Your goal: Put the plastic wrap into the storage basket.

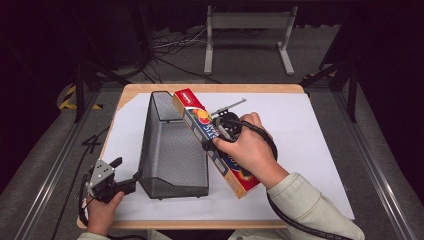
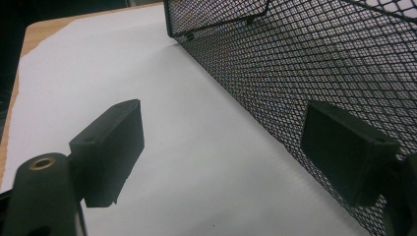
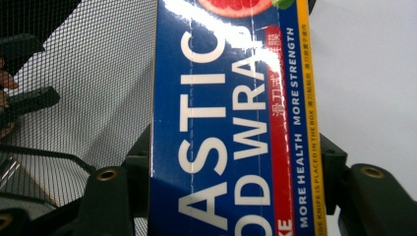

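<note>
A long blue, red and orange plastic wrap box hangs tilted over the right rim of a black mesh basket at the table's centre left. My right gripper is shut on the box's middle. In the right gripper view the box fills the gap between both jaws of the gripper, with the basket mesh to its left. My left gripper stands open at the basket's near left corner. In the left gripper view that gripper is empty, its right jaw close beside the mesh wall.
A white paper sheet covers the wooden table. To the right of the box the sheet is bare. Beyond the far edge, a grey metal stand and cables lie on the floor.
</note>
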Demonstrator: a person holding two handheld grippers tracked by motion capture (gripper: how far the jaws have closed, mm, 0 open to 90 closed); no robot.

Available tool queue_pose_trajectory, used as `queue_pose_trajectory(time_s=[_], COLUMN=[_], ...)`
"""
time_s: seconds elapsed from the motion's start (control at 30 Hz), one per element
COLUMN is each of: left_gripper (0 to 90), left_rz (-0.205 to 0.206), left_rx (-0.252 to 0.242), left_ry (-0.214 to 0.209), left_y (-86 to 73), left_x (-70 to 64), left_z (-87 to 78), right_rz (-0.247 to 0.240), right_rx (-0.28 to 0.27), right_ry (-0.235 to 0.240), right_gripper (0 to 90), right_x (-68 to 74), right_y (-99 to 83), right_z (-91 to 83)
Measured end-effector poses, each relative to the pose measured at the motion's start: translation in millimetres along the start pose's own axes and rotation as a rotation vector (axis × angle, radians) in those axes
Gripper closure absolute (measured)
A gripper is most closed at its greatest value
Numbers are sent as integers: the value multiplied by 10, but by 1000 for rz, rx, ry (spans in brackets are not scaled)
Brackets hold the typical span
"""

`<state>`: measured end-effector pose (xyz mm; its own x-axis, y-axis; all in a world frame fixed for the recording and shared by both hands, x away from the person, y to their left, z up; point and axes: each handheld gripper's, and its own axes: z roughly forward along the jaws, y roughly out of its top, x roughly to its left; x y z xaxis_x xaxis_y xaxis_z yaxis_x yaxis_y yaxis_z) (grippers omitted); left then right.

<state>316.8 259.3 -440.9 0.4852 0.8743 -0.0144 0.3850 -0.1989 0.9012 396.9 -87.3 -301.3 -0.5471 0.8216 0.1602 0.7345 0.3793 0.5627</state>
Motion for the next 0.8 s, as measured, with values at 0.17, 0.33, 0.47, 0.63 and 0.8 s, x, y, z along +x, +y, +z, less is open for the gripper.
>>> queue_pose_trajectory(time_s=[0.17,0.33,0.47,0.63,0.8], left_gripper=[175,175,175,175,174], left_rz=[-1,-1,-1,-1,-2], left_rx=[-2,-4,-6,-5,-6], left_ry=[-1,-1,-2,-3,-4], left_y=[0,0,0,-1,-1], left_x=[-2,0,2,2,5], left_z=[-1,-3,-4,-1,-3], right_rz=[-8,-2,20,26,33], right_rx=[10,25,29,37,44], right_ry=[9,10,8,8,7], right_gripper=[396,395,394,393,390], right_x=[97,187,221,224,228], right_y=[15,22,43,59,72], right_z=[78,172,286,405,493])
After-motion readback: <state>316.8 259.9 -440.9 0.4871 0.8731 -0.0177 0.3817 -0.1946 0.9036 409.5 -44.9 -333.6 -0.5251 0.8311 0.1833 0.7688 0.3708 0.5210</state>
